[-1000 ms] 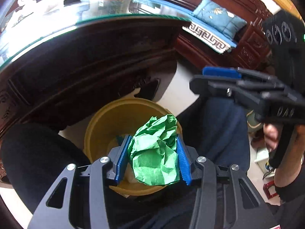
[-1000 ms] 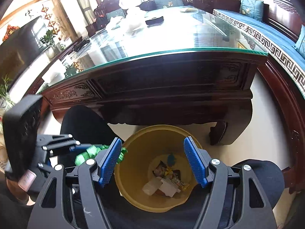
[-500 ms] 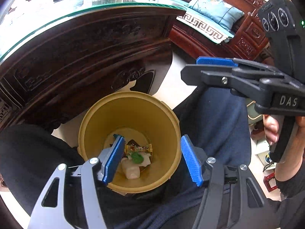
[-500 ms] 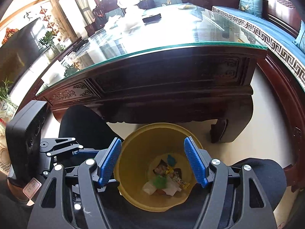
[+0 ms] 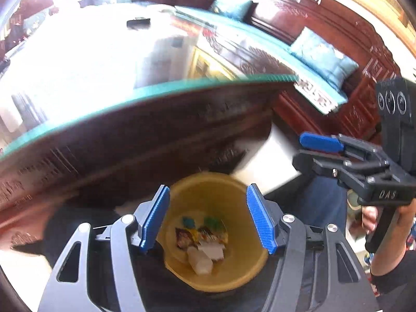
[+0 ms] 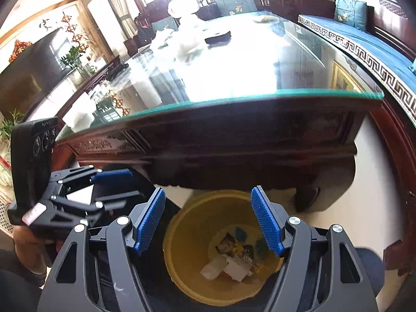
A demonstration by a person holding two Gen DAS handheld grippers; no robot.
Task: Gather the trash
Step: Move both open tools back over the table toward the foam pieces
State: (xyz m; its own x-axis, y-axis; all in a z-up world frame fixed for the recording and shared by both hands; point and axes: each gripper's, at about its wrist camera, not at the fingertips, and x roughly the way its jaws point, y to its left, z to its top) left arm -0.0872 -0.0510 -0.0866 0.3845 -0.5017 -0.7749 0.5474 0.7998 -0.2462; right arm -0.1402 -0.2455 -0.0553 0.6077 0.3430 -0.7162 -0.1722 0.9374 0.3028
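A yellow bin stands on the floor between the person's knees, below both grippers; it also shows in the right wrist view. Wrappers, white scraps and the green crumpled paper lie at its bottom. My left gripper is open and empty above the bin. My right gripper is open and empty above it too. The right gripper shows at the right of the left wrist view; the left gripper shows at the left of the right wrist view.
A dark carved wooden table with a glass top stands just beyond the bin, with white crumpled tissues and a black remote on it. A wooden bench with blue cushions runs along the right. The person's legs flank the bin.
My left gripper opened and dropped the green crumpled paper into the bin, then lifted and tilted up toward the table. The right gripper stayed open above the bin.
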